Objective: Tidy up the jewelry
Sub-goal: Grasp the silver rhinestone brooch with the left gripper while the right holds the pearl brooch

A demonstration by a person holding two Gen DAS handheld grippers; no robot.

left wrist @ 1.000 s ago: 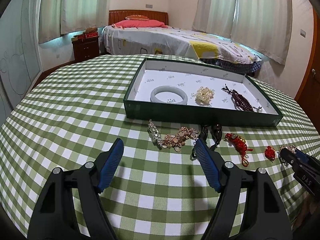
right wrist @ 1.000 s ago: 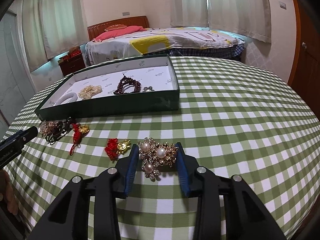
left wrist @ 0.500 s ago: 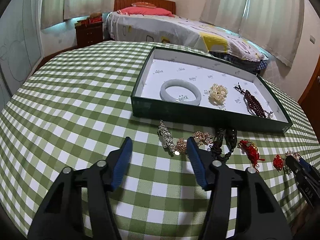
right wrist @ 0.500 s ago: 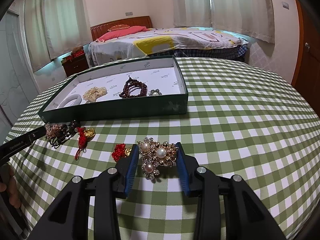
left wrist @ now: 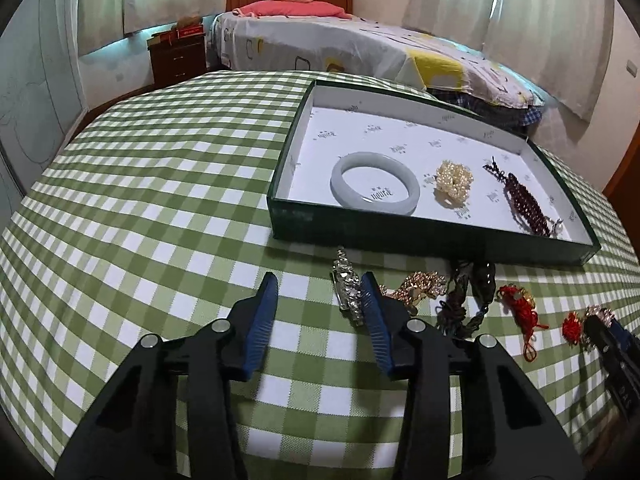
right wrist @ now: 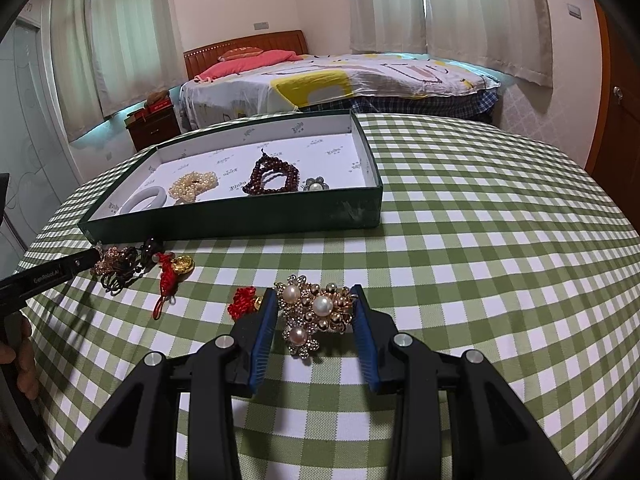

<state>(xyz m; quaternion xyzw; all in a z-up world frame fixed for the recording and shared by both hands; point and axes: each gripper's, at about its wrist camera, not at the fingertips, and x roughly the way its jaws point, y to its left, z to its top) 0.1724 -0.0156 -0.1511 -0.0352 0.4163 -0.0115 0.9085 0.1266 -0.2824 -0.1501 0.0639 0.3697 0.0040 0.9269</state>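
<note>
A dark green tray [left wrist: 424, 240] with a white lining holds a pale jade bangle [left wrist: 375, 182], a pearl cluster [left wrist: 453, 184] and a dark red bead bracelet [left wrist: 525, 204]. In front of it lie a silver rhinestone piece [left wrist: 347, 289], a gold chain [left wrist: 418, 287], dark beads [left wrist: 464, 296] and red knot charms [left wrist: 520, 306]. My left gripper [left wrist: 320, 296] is open, low over the cloth, its right finger beside the silver piece. My right gripper [right wrist: 315, 312] is shut on a gold and pearl brooch [right wrist: 316, 312], at the cloth or just above it. The tray also shows in the right wrist view [right wrist: 248, 220].
The round table has a green and white checked cloth [left wrist: 160, 220]. A bed [left wrist: 360, 44] and a wooden nightstand [left wrist: 178, 56] stand behind it. A red knot charm [right wrist: 242, 300] lies just left of my right gripper. My left gripper shows at the left edge of the right wrist view [right wrist: 48, 276].
My left gripper has moved forward and down toward the silver piece and narrowed. My right gripper stays closed around the pearl brooch and has shifted slightly toward the tray.
</note>
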